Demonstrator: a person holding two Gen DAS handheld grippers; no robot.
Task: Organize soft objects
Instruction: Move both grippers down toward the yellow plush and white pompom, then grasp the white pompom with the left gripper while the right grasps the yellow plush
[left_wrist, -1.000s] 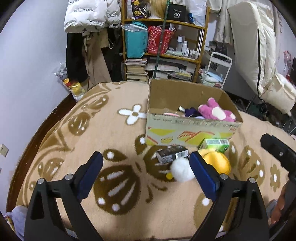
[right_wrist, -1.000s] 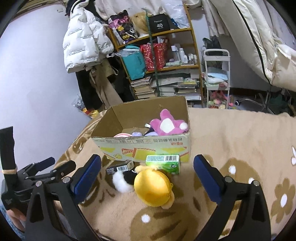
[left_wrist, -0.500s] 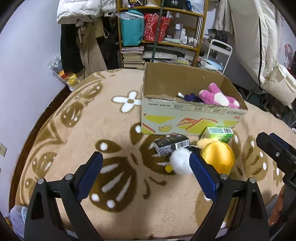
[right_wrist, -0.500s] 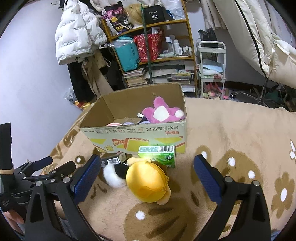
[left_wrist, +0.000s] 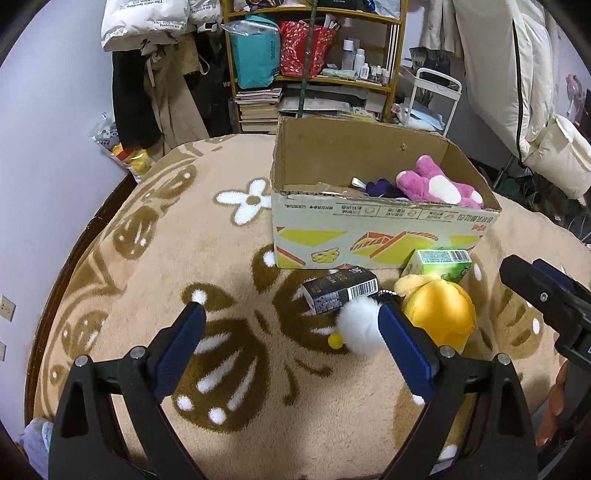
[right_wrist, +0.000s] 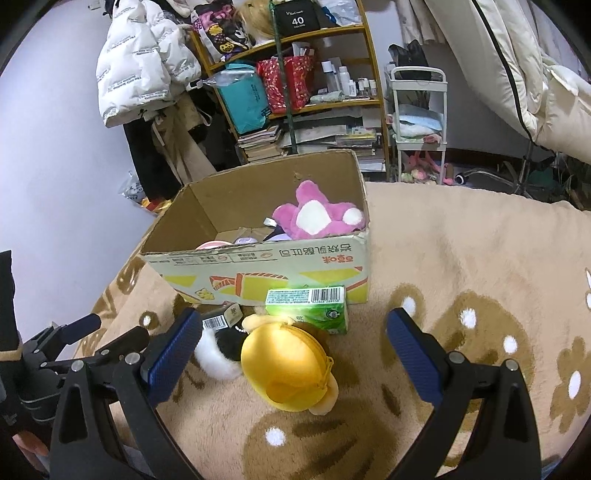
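A tan blanket (right_wrist: 461, 258) with brown flowers carries all the things. The open box (right_wrist: 266, 258) stands near its far edge, and a pink plush (right_wrist: 314, 218) lies inside it. In front of the box lie a yellow plush (right_wrist: 284, 369), a green carton (right_wrist: 308, 308), a black carton (left_wrist: 340, 290) and a white pompom (left_wrist: 360, 328), close together. The left gripper (left_wrist: 291, 345) and the right gripper (right_wrist: 293, 349) both hover with jaws wide apart, holding nothing.

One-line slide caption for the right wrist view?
Open right gripper above yellow plush, before cardboard box.
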